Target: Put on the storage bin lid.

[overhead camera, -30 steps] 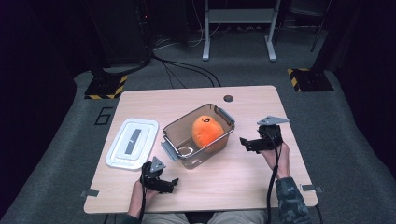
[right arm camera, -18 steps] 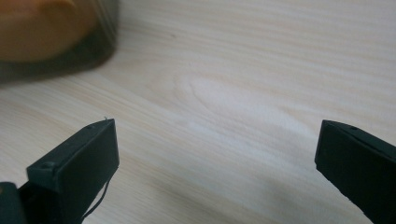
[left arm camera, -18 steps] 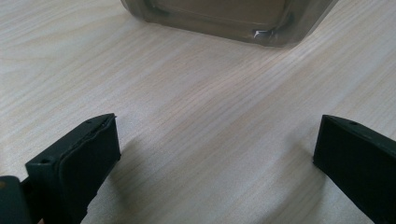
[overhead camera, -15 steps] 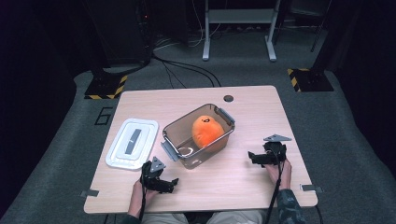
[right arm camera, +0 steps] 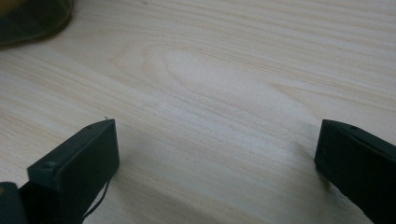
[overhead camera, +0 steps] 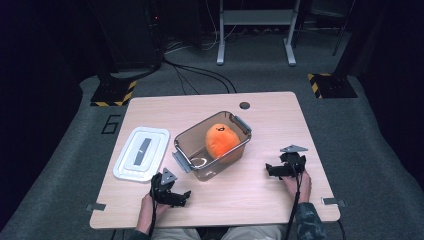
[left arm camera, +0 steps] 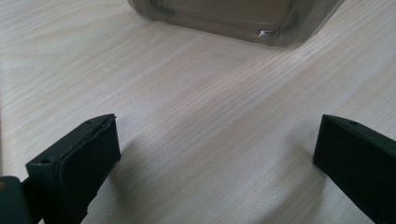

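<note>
Orange toy sits in the clear box, far-right of the left gripper and far-left of the right gripper, both with jaws open and empty.

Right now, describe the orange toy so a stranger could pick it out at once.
On the wooden table, find the clear plastic bin in the middle. The orange plush toy sits inside its right end, the one bright, soft thing there; the white lid lies flat to the left.

table: light wood | on it: clear bin, white lid at its left
</note>
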